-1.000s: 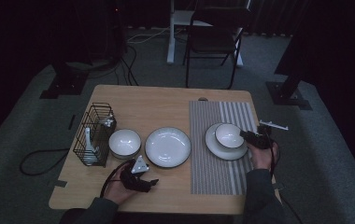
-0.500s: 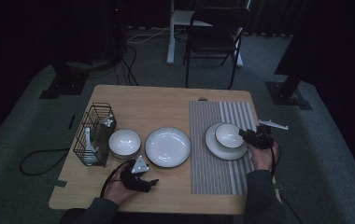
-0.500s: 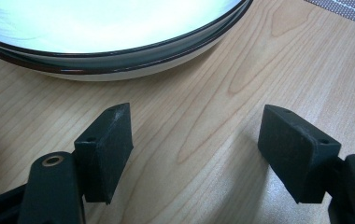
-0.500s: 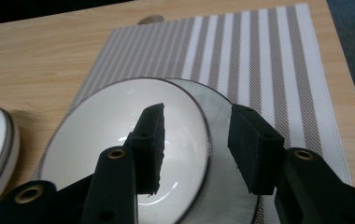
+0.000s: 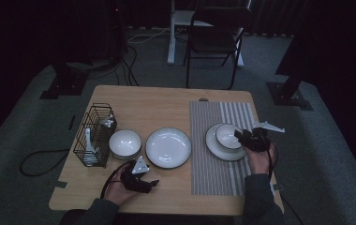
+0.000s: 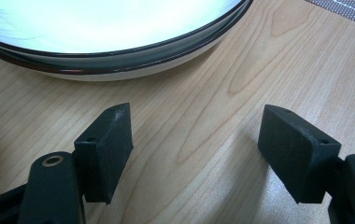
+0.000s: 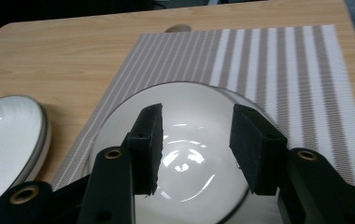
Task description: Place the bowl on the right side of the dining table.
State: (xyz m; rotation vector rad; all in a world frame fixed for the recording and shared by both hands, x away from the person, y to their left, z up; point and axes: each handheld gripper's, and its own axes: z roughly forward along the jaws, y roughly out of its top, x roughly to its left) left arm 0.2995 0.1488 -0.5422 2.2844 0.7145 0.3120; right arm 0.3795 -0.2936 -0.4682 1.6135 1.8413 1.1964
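Note:
A small white bowl (image 5: 226,135) sits on a white saucer plate (image 5: 215,149) on the striped placemat (image 5: 213,178). My right gripper (image 5: 238,135) hovers at the bowl's right rim, jaws open. In the right gripper view the bowl (image 7: 194,158) lies just beyond the gripper (image 7: 198,112), with nothing between the pads. My left gripper (image 5: 152,182) rests on the table near its front edge, below the large white plate (image 5: 168,147). Its jaws stand open over bare wood (image 6: 194,135), and the plate's rim (image 6: 119,51) is close ahead.
A second white bowl (image 5: 125,143) stands left of the large plate. A black wire basket (image 5: 94,136) with utensils is at the far left. A chair (image 5: 213,42) stands behind the table. Cables trail on the floor at the left.
My right gripper has shifted slightly at the small bowl's rim. The left hand and gripper have stayed in place.

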